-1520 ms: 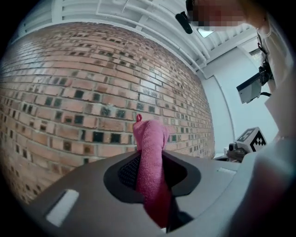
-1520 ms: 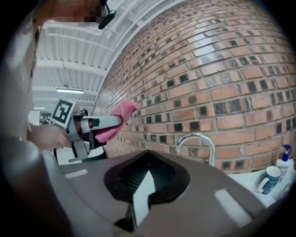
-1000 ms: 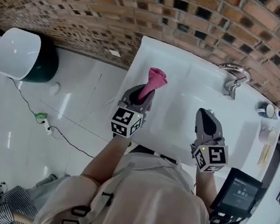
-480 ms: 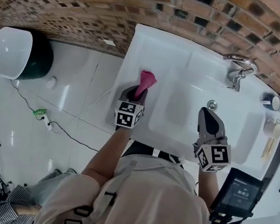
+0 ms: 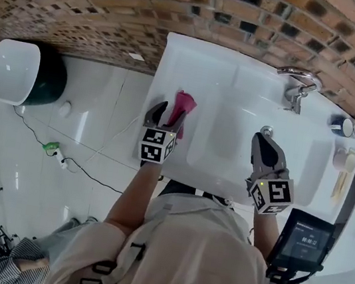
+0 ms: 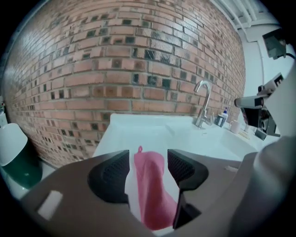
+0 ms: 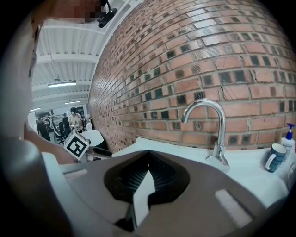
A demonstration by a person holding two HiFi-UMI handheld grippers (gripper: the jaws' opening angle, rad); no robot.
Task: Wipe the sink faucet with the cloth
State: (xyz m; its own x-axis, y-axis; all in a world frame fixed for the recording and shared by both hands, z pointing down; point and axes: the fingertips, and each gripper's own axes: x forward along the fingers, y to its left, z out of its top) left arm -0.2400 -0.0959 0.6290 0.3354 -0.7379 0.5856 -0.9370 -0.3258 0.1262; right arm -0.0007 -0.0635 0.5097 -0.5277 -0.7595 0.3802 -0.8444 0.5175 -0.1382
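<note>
Lowered onto brick-backed sink (image 5: 240, 88), cloth (image 5: 182, 107) sits between opening left gripper (image 5: 169, 112) fingers (image 6: 111, 176); right gripper (image 5: 263, 138) fingers pressed together.

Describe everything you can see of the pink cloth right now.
The pink cloth looks like soft fabric, bunched into a long narrow roll with a small loop at its far end. It lies on the left ledge of the white sink, pointing toward the brick wall. It sits between the jaws of the left gripper, which are opening; a gap shows beside the left pad, so the pads do not appear to press on it.
</note>
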